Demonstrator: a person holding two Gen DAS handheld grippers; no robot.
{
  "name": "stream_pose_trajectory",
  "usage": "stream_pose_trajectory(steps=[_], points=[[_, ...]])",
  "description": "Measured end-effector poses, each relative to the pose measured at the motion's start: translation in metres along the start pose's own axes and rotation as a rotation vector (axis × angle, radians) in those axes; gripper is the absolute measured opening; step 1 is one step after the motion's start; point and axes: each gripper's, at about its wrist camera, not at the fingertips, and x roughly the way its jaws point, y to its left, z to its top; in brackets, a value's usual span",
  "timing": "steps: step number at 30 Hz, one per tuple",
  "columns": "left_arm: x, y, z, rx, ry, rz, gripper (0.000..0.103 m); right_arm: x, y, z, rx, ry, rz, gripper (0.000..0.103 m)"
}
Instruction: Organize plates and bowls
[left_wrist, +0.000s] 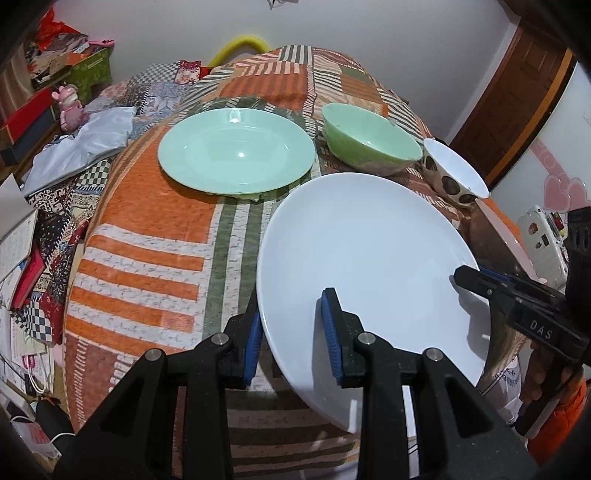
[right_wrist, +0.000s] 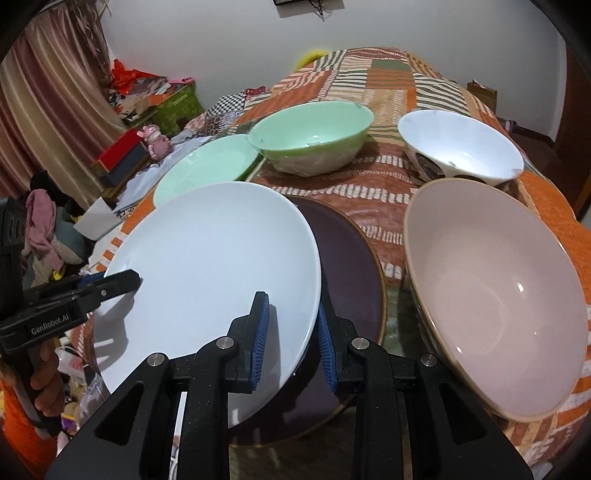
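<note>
Patchwork orange-and-green quilted cloth covers the work surface, with household clutter along the wall behind. Both grippers are clamped on one round glossy white plate: the left gripper pinches its left rim, the right gripper its right rim. The white plate is tilted, and its right edge overlaps a dark brown gold-rimmed plate; it appears to be carried rather than resting.

Judged progress: early. A pale green plate, a pale green bowl, a white bowl with dark spots and a large pinkish-beige bowl lie separately, unstacked. Stacking of plates and nesting of bowls remain.

Only the right wrist view shows the dark brown plate and all of the pinkish-beige bowl; the left wrist view shows the whole green plate.
</note>
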Motion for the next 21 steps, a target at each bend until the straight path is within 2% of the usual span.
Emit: stream_pose_trajectory(steps=[9,21], points=[[0.015,-0.008,0.002,0.026,0.024,-0.013,0.030,-0.003,-0.016,-0.008,0.072,-0.006,-0.010,0.023],[0.030,-0.013,0.010,0.013,0.030,-0.033,0.030,-0.011,-0.025,-0.014,0.123,-0.043,0.000,0.023]])
